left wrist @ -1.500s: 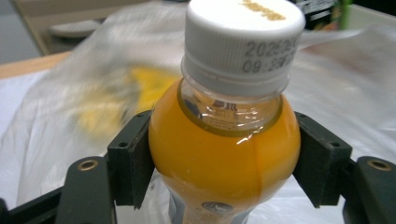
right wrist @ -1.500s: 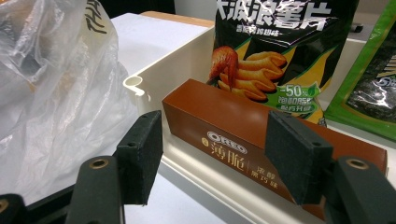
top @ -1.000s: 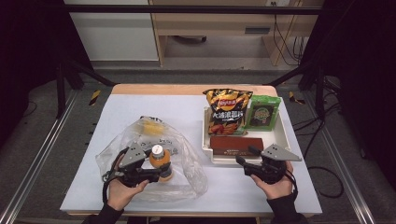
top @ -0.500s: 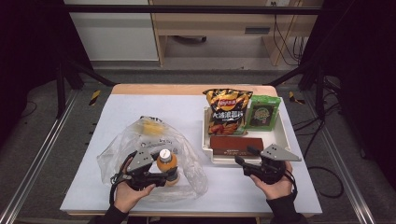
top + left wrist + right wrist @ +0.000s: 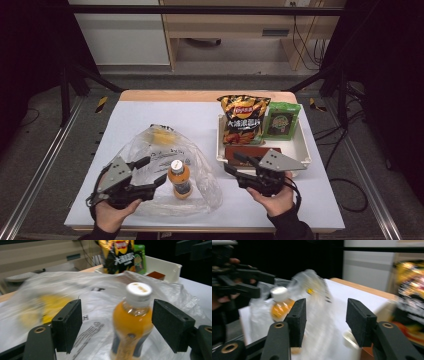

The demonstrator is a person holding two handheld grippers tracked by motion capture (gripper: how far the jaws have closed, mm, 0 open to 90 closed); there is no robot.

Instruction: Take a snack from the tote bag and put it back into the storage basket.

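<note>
A bottle of orange drink (image 5: 179,179) stands upright on a clear plastic bag (image 5: 150,165) spread over the white surface (image 5: 200,120). The left tool (image 5: 151,172), its jaws just opened wide, sits beside the bottle without touching it; in the left gripper view the bottle (image 5: 132,322) stands between the parted pads. The right tool (image 5: 232,164), jaws partly open after closing somewhat, holds nothing near a white tray (image 5: 305,150) of snack packets (image 5: 243,120)
</note>
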